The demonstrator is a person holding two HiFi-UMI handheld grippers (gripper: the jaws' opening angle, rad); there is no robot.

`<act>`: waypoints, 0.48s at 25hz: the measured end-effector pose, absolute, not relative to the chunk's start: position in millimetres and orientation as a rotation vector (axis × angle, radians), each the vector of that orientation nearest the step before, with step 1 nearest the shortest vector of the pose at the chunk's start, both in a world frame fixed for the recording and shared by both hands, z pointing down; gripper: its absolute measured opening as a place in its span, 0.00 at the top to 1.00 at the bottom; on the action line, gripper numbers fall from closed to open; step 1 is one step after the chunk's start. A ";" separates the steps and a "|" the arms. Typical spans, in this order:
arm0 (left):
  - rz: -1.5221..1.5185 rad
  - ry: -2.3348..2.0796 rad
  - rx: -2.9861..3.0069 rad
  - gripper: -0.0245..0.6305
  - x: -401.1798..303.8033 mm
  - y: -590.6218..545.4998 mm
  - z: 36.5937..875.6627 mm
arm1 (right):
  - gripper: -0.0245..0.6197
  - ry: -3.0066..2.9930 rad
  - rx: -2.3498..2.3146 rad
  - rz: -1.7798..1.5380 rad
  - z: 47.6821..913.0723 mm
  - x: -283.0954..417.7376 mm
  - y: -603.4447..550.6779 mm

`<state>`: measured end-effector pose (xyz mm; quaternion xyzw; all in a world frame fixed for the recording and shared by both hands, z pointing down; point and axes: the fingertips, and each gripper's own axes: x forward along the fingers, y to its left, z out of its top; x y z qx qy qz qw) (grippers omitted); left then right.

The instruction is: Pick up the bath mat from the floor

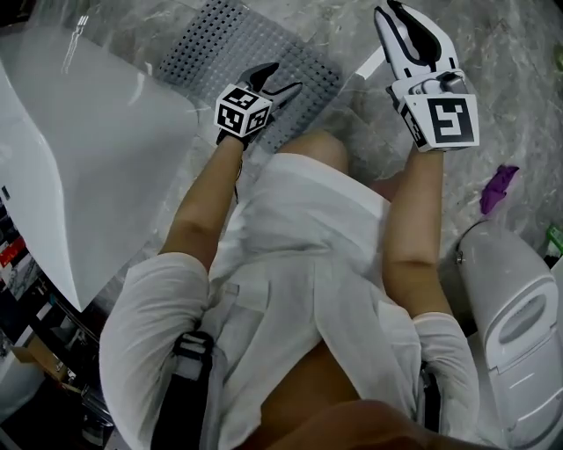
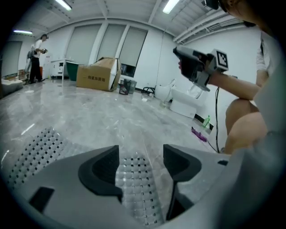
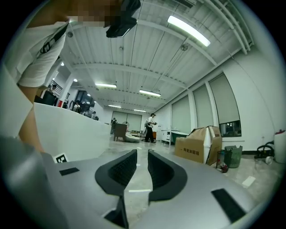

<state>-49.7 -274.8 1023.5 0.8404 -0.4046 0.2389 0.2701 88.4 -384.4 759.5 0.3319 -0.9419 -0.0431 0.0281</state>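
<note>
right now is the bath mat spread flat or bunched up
Spread flat: the bath mat lies unfolded on the floor in the head view, and the left gripper hovers open over it, not gripping.

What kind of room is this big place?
Probably a big hall or workshop staged like a bathroom: a white bathtub and a grey bath mat, but also a cardboard box and long ceiling lights.

White short sleeves (image 1: 149, 325); left tongs (image 1: 280, 79) and right tongs (image 1: 388, 9) grey, black-padded.
</note>
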 end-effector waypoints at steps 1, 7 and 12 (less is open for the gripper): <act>0.682 -1.060 2.246 0.50 -44.9 -268.6 1039.1 | 0.82 -2.908 1.025 -0.123 760.5 88.8 -384.4; 0.926 -0.900 2.119 0.42 -22.8 -231.8 1125.5 | 0.80 -2.973 1.017 -0.115 755.2 85.9 -383.3; 1.145 -0.778 2.026 0.38 -9.0 -209.1 1182.3 | 0.79 -2.955 0.987 -0.065 768.3 90.6 -383.3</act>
